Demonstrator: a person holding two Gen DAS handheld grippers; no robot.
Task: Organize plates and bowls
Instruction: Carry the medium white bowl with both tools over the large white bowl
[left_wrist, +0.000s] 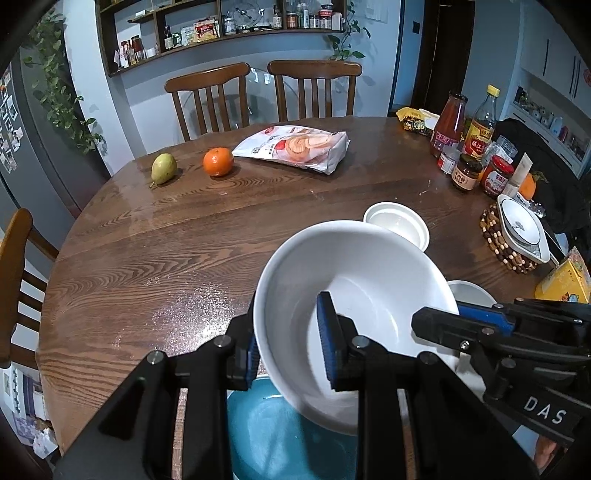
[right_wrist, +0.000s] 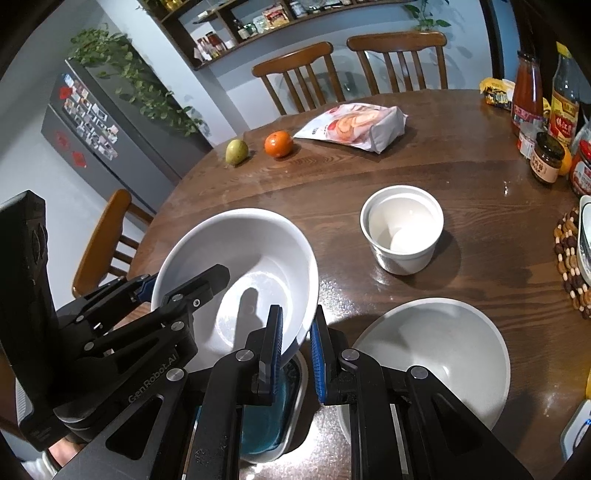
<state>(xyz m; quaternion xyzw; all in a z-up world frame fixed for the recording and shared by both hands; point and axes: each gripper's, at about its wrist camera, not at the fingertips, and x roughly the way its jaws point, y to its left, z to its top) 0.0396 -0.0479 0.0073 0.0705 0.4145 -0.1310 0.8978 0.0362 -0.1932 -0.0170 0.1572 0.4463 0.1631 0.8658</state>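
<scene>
White bowl (left_wrist: 354, 291) pinched at opposite rims by left claw (left_wrist: 291, 343) and right claw (right_wrist: 295, 350); uneven release could tip it onto the blue dish (left_wrist: 280, 432).

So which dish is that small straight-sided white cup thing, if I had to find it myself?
Start at the round wooden table. Right of the big white bowl held by both grippers stands a small white ramekin, alone on bare wood. Unlike the sloping bowls around it, its walls are straight and upright.
</scene>
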